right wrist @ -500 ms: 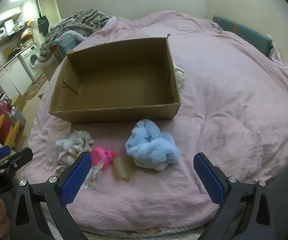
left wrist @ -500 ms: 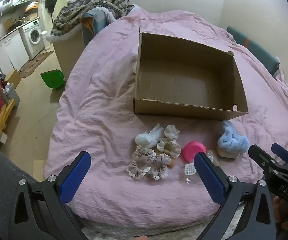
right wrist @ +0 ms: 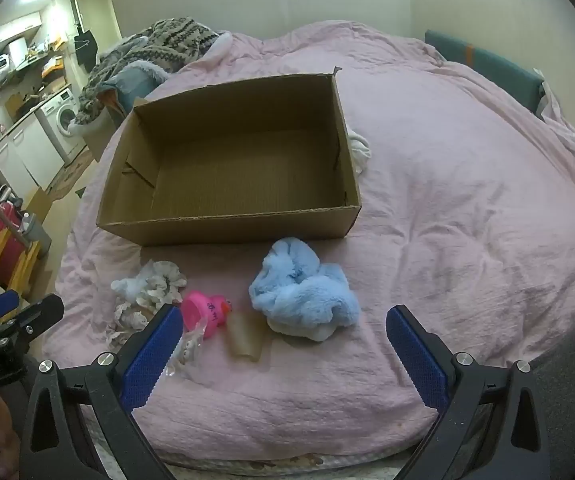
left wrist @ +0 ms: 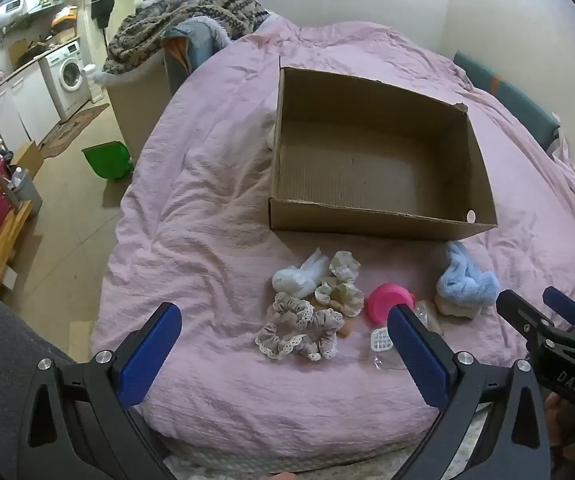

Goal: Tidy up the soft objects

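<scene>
An open cardboard box (left wrist: 379, 216) (right wrist: 223, 226) sits empty on the pink bed. In front of it lie a grey lace scrunchie (left wrist: 297, 328), a cream scrunchie (left wrist: 339, 284), a pale blue soft piece (left wrist: 297, 278) and a fluffy blue cloth (left wrist: 465, 286) (right wrist: 303, 294). A pink plastic cup (left wrist: 387, 304) (right wrist: 205, 312) lies among them. My left gripper (left wrist: 283, 350) is open and empty, above the bed's near edge, short of the scrunchies. My right gripper (right wrist: 283, 346) is open and empty, short of the blue cloth.
A clear cup (right wrist: 243, 336) and a crinkled plastic bag (right wrist: 185, 350) lie by the pink cup. A white cloth (right wrist: 359, 148) pokes out behind the box. Patterned blankets (left wrist: 191, 20) are piled at the bed's far left. The floor, a green bin (left wrist: 107, 158) and a washer are left.
Both grippers have barely moved; the scene looks the same as half a second ago.
</scene>
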`<state>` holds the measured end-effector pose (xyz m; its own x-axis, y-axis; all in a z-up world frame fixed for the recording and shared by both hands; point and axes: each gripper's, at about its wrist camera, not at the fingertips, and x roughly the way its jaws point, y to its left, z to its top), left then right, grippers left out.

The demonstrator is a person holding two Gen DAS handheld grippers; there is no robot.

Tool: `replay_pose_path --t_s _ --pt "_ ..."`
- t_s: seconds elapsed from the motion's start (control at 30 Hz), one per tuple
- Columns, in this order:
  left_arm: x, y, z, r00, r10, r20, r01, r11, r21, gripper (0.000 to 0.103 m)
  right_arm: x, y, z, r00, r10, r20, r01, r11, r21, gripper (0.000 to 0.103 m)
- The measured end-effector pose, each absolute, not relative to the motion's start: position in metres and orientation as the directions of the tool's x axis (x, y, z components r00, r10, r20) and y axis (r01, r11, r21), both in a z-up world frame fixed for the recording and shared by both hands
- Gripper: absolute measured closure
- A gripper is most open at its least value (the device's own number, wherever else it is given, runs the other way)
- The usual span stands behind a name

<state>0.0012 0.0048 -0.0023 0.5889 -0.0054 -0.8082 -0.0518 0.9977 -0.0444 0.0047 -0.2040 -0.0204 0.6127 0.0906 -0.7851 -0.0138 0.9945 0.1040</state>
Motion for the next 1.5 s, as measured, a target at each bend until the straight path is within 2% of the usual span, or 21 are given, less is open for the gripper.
replay_pose_path --t_s 1.5 --pt "0.0006 0.0000 -0.0017 0.580 -0.005 -0.814 -0.059 0.997 -0.048 0.000 0.0059 -0.2039 -0.0236 0.605 0.086 -0.791 -0.018 0.995 0.094 0.000"
